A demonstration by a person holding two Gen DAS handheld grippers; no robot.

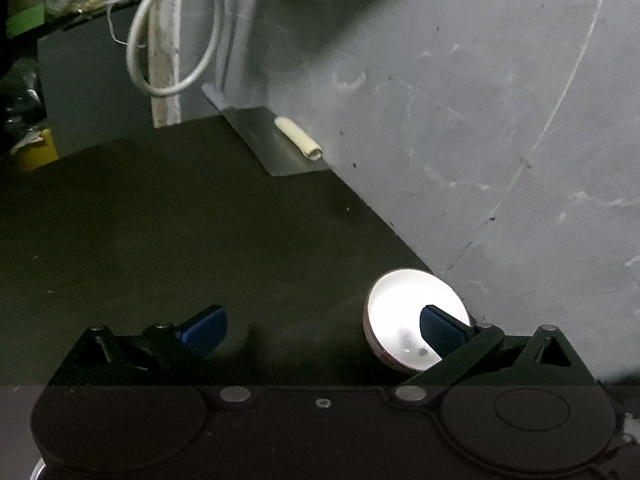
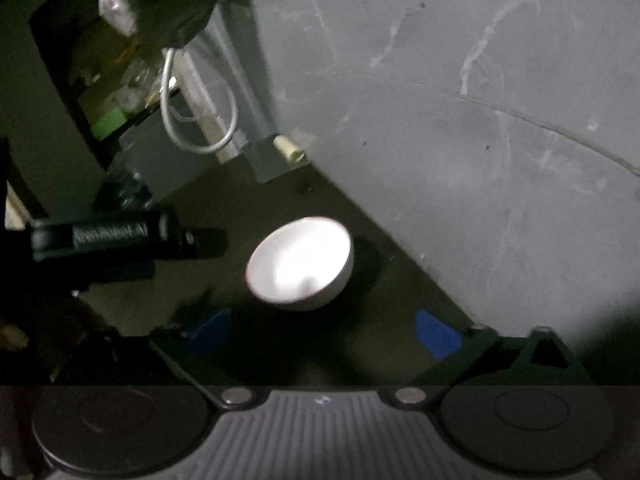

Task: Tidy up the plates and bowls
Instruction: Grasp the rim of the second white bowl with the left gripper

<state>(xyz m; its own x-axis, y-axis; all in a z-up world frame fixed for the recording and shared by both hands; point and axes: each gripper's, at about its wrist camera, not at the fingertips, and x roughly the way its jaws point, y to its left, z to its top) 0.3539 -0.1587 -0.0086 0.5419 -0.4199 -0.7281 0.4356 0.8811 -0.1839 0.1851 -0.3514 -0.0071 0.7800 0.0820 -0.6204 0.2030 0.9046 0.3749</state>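
Observation:
A white bowl [image 1: 400, 304] stands upright on the dark tabletop [image 1: 180, 240], close to the grey wall. My left gripper [image 1: 324, 332] is open and wide. Its right blue pad [image 1: 440, 332] shows in front of the bowl's inside, and its left pad [image 1: 208, 328] is over bare table; I cannot tell whether the right pad touches the bowl. In the right wrist view the bowl [image 2: 300, 260] lies just ahead of my right gripper [image 2: 322, 332], which is open with nothing between its blue pads. The left gripper [image 2: 192, 240] reaches in from the left beside the bowl.
A scuffed grey wall [image 1: 480, 120] runs diagonally along the table's right side. At its foot lies a cream tube [image 1: 298, 138] on a metal plate [image 1: 264, 140]. A white cable loop [image 1: 172, 60] hangs at the back, and a yellow object [image 1: 38, 152] sits at far left.

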